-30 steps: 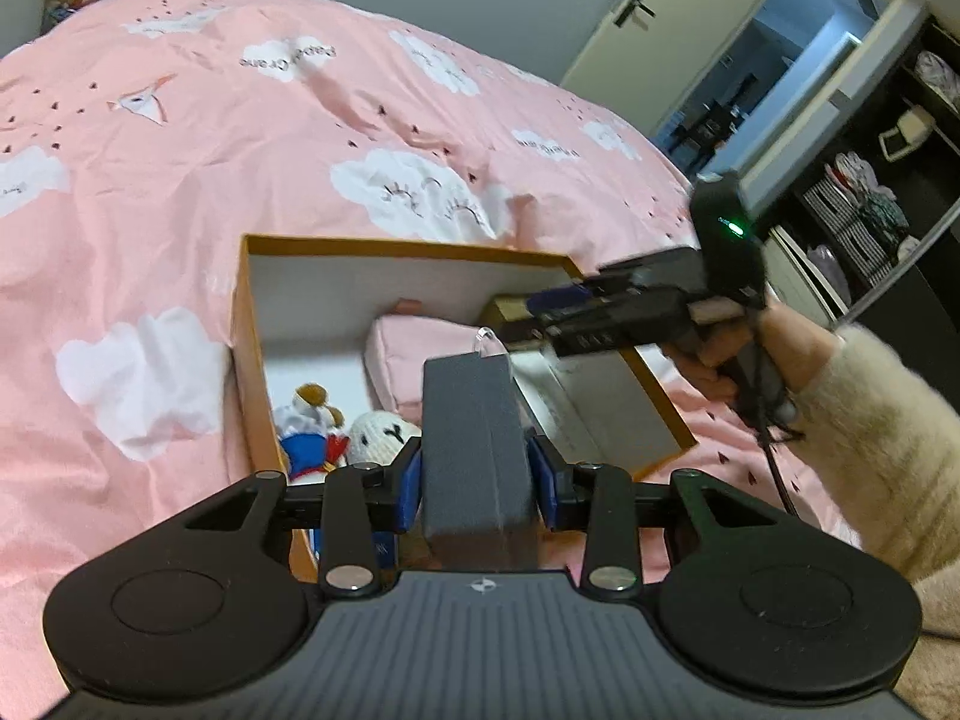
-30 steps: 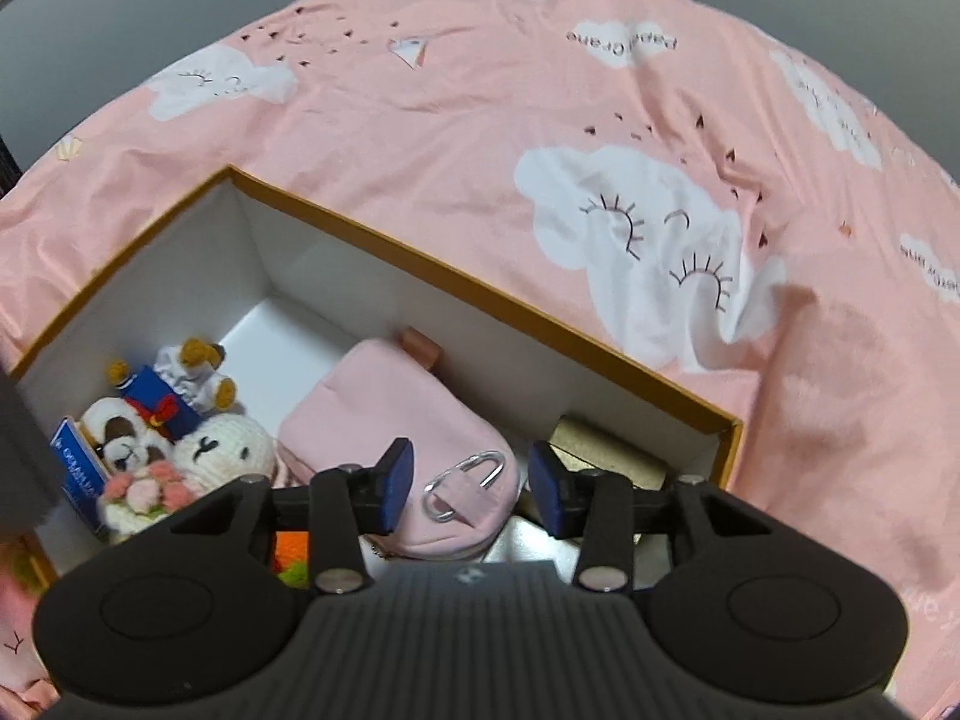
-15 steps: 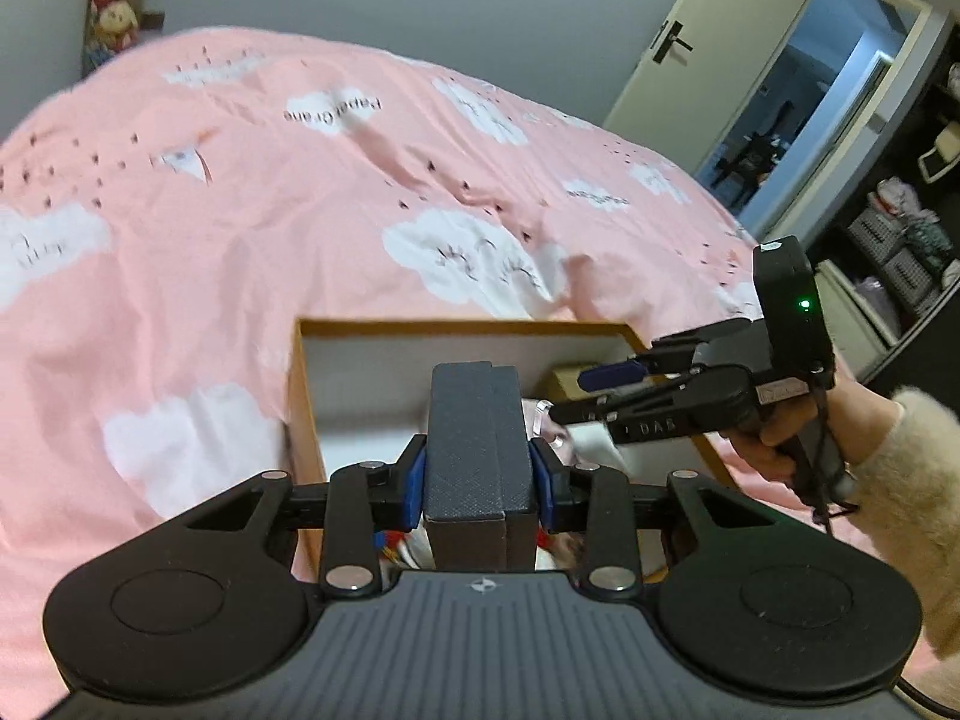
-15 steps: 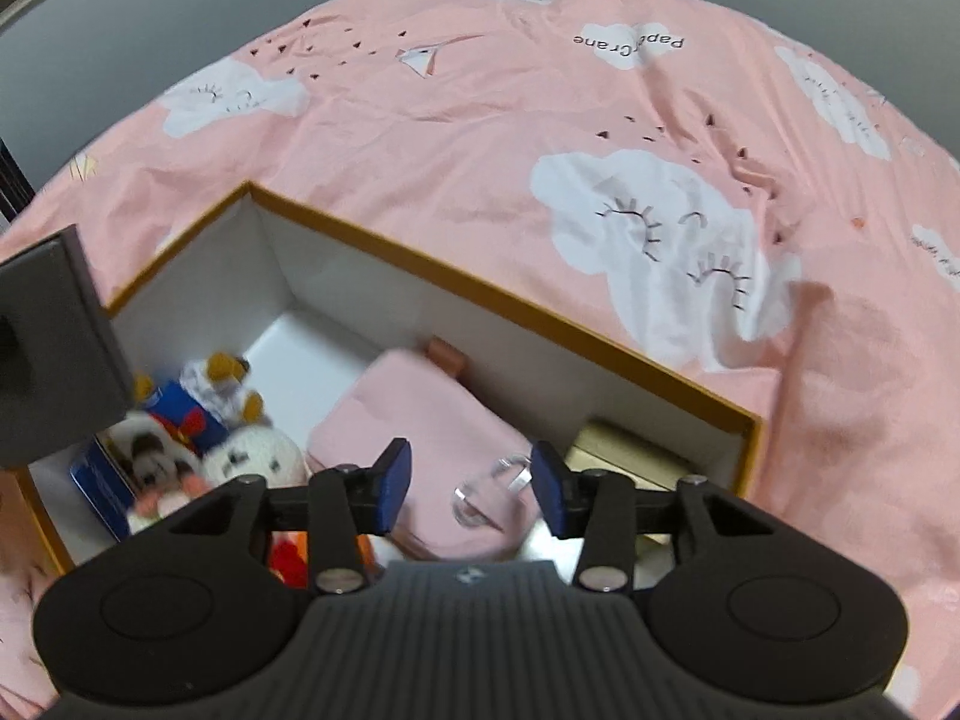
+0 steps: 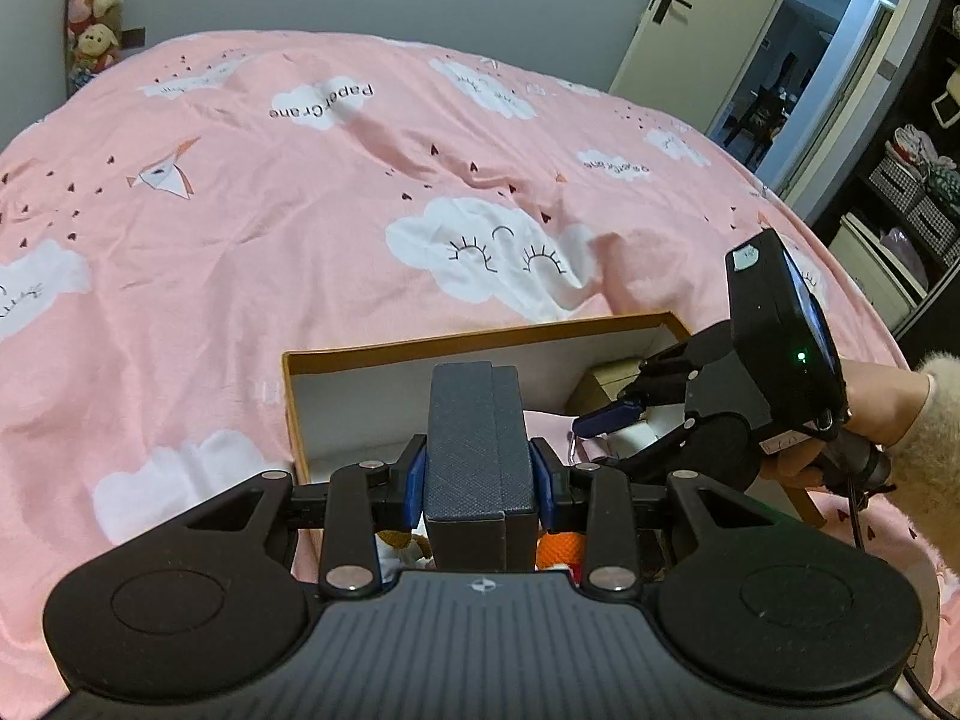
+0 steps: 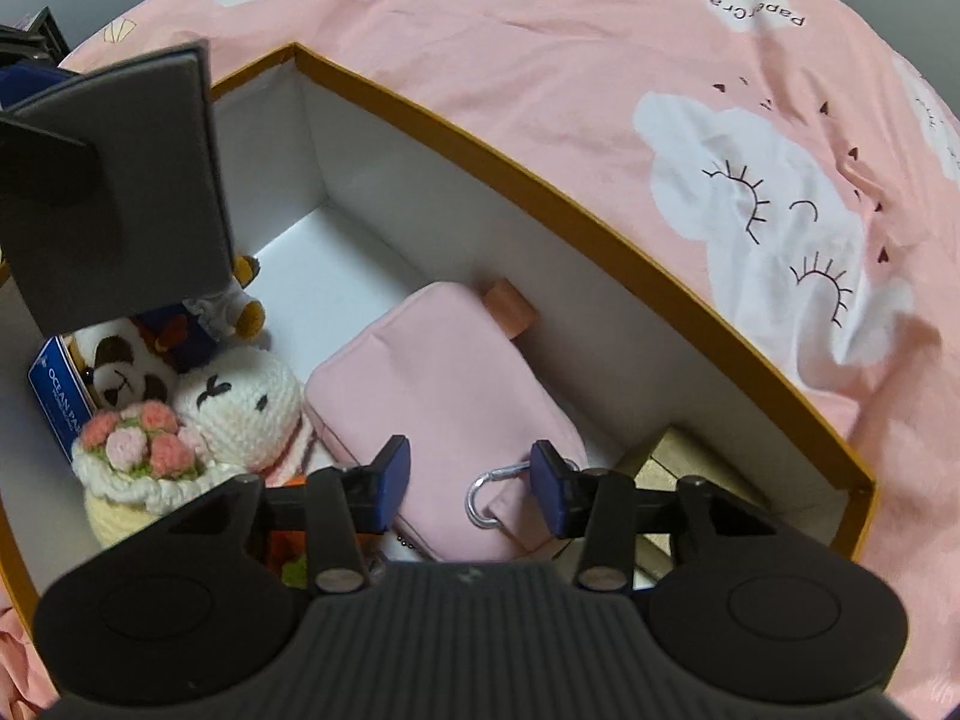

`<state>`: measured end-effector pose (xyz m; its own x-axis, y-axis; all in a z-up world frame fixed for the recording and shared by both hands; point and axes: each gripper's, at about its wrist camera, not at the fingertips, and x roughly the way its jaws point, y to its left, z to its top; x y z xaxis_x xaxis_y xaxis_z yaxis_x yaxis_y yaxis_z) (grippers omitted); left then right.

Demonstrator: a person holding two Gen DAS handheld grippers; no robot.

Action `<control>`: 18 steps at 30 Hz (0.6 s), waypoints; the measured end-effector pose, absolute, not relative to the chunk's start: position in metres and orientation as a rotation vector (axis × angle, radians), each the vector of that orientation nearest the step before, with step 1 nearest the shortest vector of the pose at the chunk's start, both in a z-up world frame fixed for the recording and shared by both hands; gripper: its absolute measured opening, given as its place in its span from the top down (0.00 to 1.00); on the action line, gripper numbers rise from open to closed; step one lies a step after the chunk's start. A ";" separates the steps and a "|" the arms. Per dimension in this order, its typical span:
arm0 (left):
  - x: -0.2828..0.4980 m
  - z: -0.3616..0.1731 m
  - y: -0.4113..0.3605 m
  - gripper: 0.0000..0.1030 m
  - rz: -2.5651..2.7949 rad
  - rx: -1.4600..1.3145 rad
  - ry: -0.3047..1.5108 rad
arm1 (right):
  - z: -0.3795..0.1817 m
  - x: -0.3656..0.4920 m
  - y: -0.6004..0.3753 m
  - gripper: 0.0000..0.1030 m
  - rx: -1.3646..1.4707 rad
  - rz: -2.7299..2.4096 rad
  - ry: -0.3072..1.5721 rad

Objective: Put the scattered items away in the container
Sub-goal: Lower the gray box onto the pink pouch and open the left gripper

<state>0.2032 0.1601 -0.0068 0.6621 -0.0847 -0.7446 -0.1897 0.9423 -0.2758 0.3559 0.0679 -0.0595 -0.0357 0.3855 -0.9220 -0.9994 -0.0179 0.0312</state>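
Observation:
My left gripper (image 5: 479, 480) is shut on a dark grey textured box (image 5: 480, 450), which it holds over the near left corner of the orange-rimmed white container (image 5: 480, 343). In the right wrist view that grey box (image 6: 120, 180) hangs above the container's (image 6: 540, 180) left end. My right gripper (image 6: 471, 483) points down into the container over a pink pouch (image 6: 444, 390). Its jaws are closing, with the pouch's silver carabiner (image 6: 486, 498) between them, close to the right pad and not pinched. The left wrist view shows the right gripper (image 5: 624, 426) low inside the container.
Inside lie a white crochet toy (image 6: 240, 402), a panda plush (image 6: 120, 378), a crochet bouquet (image 6: 138, 450), a blue card box (image 6: 57, 396) and a brown carton (image 6: 690, 462). The container rests on a pink cloud-print duvet (image 5: 300, 210). A hand in a cream sleeve (image 5: 924, 420) holds the right gripper.
The right gripper has sunk deeper into the container toward the pouch. The left gripper has carried the grey box in over the container's left end, where it now fills the right view's left side.

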 end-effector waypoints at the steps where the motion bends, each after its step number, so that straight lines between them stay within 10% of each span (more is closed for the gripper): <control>1: 0.206 -0.009 0.160 0.62 0.060 -0.346 0.853 | -0.061 0.357 0.069 0.56 -0.912 1.401 0.927; 18: 0.239 -0.044 0.176 0.62 0.109 -0.612 0.815 | -0.029 0.371 0.022 0.61 -0.683 1.231 0.890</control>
